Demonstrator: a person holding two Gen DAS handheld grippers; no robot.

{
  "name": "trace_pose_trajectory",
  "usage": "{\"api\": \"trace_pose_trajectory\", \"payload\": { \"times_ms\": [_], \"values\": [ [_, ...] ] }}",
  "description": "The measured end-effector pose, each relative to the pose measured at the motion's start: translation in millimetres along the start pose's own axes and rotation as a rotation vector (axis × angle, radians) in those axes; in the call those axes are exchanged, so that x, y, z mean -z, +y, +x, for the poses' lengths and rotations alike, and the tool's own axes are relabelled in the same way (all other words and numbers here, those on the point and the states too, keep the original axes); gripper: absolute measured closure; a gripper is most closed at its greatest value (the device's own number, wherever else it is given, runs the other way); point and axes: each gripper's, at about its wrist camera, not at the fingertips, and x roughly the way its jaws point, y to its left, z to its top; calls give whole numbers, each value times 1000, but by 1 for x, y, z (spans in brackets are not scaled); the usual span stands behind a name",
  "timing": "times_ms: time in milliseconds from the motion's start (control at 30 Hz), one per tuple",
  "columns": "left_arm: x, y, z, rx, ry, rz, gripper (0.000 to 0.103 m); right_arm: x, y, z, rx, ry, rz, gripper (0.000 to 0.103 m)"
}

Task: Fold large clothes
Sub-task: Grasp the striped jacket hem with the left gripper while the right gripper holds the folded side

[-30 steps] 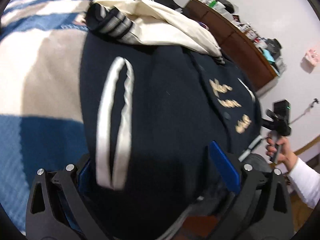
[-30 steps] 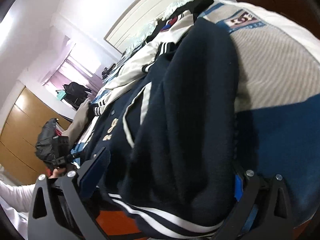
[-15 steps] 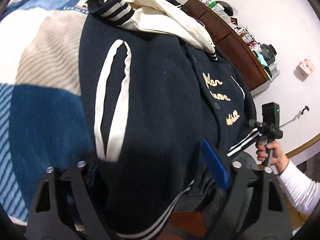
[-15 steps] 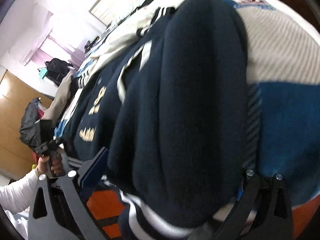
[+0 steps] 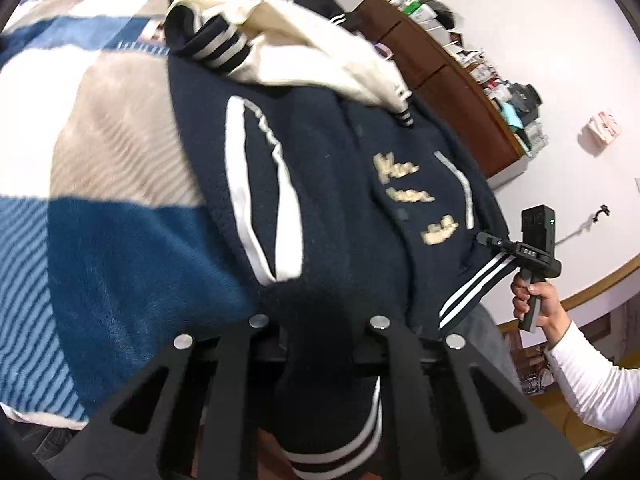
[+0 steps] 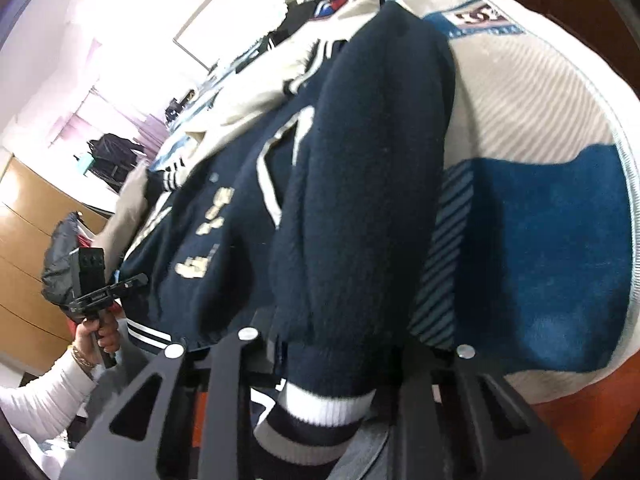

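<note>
Navy varsity jacket [image 5: 340,200] hem is clamped as left gripper [image 5: 316,332] and right gripper [image 6: 352,344] jaws close, for folding over the blanket [image 5: 120,260].

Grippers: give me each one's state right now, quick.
Left gripper: jaws closing on the navy jacket hem.
Right gripper: jaws closing on the jacket's sleeve cuff.

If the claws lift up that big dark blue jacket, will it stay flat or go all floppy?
Probably floppy: the thick navy varsity jacket with cream stripes already bunches where the closing left claw and right claw pinch its hem. It looks fairly heavy, so the middle would likely sag. The fuzzy cloth should not slip easily.
</note>
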Motion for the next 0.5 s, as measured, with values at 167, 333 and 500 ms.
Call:
{"api": "trace_pose_trajectory", "payload": {
  "times_ms": [167, 333, 500],
  "values": [
    [-6, -19, -18, 31, -9, 46, 92, -2, 19, -27, -31, -54, -20, 82],
    [0, -24, -35, 72, -36, 48, 93, 3, 23, -49, -78, -105, 9, 82],
    [9, -30, -57, 115, -76, 36, 95, 5, 30, -57, -137, -128, 38, 82]
  ]
}}
